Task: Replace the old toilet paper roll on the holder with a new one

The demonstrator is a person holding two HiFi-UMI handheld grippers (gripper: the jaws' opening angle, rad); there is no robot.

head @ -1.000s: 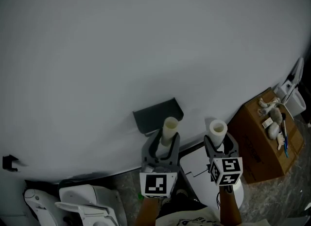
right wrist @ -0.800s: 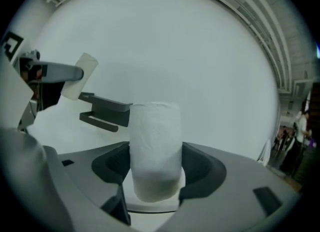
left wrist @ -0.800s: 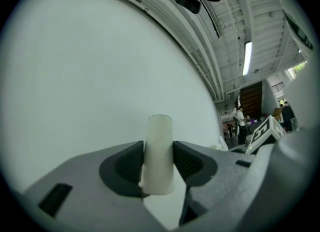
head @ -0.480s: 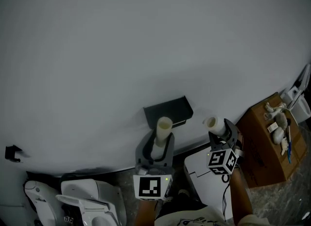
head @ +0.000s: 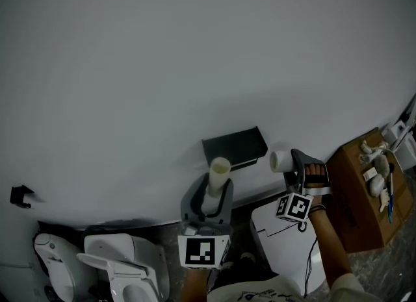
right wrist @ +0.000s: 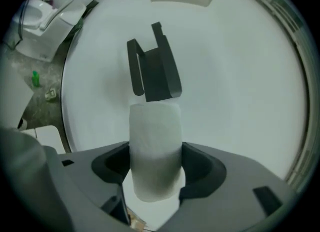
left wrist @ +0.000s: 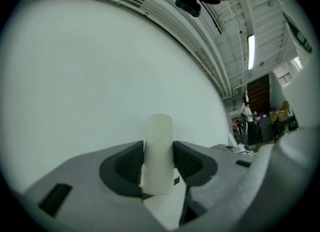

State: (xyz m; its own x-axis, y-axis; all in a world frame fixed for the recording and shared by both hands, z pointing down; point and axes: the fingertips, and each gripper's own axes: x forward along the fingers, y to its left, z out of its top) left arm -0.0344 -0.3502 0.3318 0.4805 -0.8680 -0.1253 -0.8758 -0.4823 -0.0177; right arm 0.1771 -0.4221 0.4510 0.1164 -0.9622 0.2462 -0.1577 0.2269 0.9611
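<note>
Two rolls, two tools, one dark holder (head: 235, 146) on the wall (head: 195, 67). The left tool (head: 209, 195) clamps a thin roll (head: 218, 172), probably a bare core, standing upright just below the holder. The right tool (head: 296, 164) grips a thicker roll (head: 281, 160) lying level beside the holder, its end facing it.

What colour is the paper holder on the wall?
Dark grey, nearly black; the holder shows best in the right gripper view.

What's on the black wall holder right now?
Nothing: the holder is bare, with no roll on it. In the right gripper view its lowest part is covered by the white roll clamped in the right tongs.
</note>
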